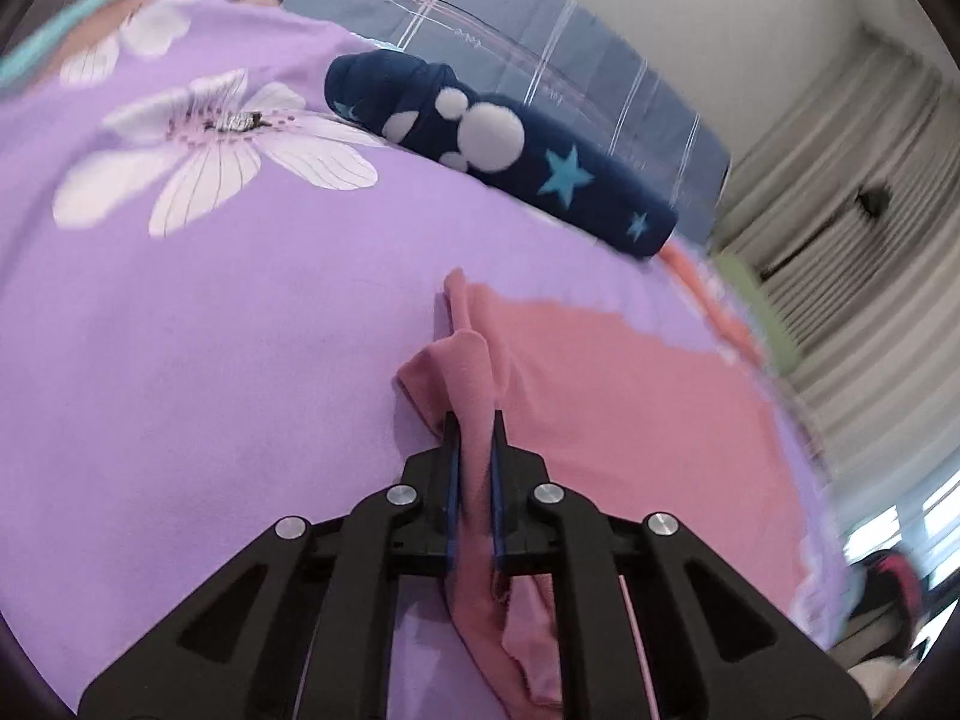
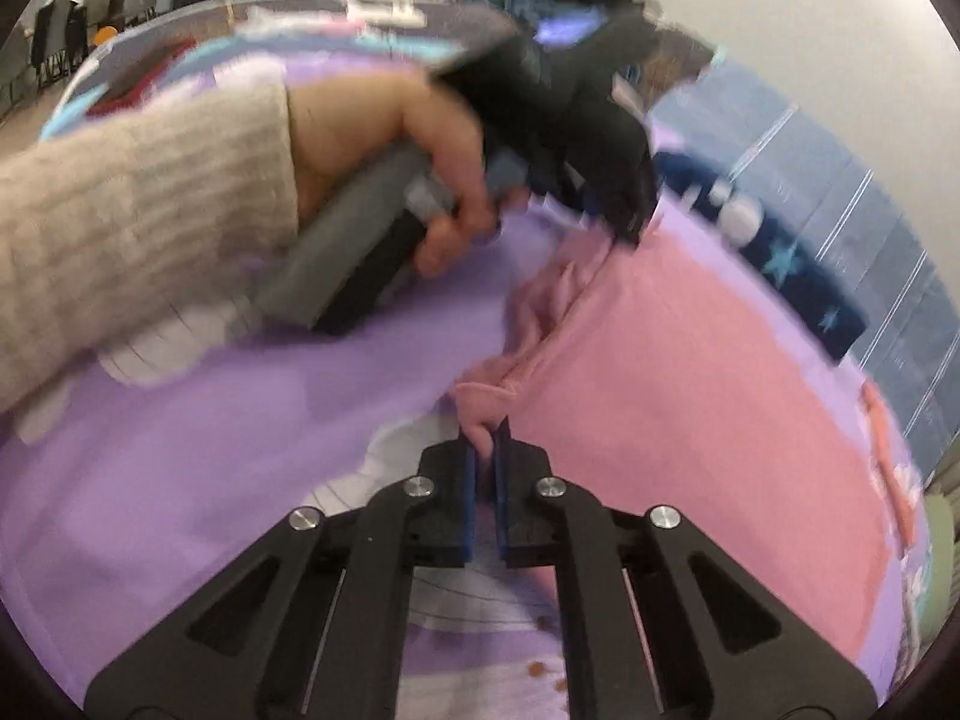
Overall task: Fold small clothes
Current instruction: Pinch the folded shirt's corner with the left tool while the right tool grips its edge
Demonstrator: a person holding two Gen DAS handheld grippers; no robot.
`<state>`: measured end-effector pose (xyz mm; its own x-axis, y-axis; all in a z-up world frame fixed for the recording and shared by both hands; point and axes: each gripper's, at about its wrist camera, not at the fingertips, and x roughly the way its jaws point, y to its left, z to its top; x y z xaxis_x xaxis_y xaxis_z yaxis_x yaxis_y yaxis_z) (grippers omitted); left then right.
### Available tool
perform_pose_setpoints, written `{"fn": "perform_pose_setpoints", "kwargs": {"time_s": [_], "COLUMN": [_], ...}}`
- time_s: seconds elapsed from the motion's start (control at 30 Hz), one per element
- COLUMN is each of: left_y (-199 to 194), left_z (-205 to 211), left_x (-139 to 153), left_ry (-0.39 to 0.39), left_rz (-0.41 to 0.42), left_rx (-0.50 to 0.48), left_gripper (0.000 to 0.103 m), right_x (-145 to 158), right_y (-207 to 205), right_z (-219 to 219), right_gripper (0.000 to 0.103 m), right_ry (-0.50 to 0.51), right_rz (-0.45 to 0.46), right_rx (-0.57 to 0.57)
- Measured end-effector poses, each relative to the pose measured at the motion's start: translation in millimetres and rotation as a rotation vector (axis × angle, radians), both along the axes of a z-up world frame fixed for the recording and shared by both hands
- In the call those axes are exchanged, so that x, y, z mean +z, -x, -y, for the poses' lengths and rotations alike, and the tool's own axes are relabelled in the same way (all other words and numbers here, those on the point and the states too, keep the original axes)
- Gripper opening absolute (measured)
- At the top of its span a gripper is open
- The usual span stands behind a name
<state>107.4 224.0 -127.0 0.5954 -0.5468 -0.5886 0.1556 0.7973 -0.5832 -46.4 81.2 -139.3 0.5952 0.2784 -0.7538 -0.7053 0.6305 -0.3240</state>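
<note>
A pink garment lies spread on a purple flowered bedsheet. My left gripper is shut on a bunched edge of the pink garment, and cloth hangs down between its jaws. In the right wrist view the pink garment spreads to the right. My right gripper is shut on another bunched part of the same edge. The left gripper shows there too, held by a hand in a beige knit sleeve, pinching the garment's far corner.
A folded navy garment with white dots and teal stars lies beyond the pink one; it also shows in the right wrist view. A grey-blue plaid pillow lies behind it. Curtains hang at the right.
</note>
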Motion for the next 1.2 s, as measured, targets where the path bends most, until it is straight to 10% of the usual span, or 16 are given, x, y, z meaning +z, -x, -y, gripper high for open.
{"fn": "perform_pose_setpoints", "kwargs": {"time_s": [0.27,0.47,0.83,0.97,1.2], "left_y": [6.0,-2.1,-16.5,-19.6,-17.4], "left_z": [-7.2,5.0,10.3,4.8,6.9], "left_x": [2.7,-0.9,-5.8,-10.4,-3.4], "left_ry": [0.045,0.062,0.070,0.102,0.090], "left_rz": [0.001,-0.004,-0.014,-0.042,0.001], "left_rx": [-0.008,-0.043,-0.049,-0.027,-0.002], "left_gripper": [0.045,0.047,0.033,0.011,0.008], "right_x": [13.0,9.5,-5.3,-4.3,1.7], "right_y": [0.9,11.8,0.8,-6.8,-0.2], "right_z": [25.3,37.3,-8.2,-14.3,-10.8], "right_gripper": [0.030,0.035,0.035,0.010,0.006], "right_ry": [-0.075,-0.041,0.077,0.059,0.025], "right_rz": [-0.056,-0.034,0.120,0.092,0.115], "right_rx": [-0.029,-0.032,-0.052,-0.065,-0.021]}}
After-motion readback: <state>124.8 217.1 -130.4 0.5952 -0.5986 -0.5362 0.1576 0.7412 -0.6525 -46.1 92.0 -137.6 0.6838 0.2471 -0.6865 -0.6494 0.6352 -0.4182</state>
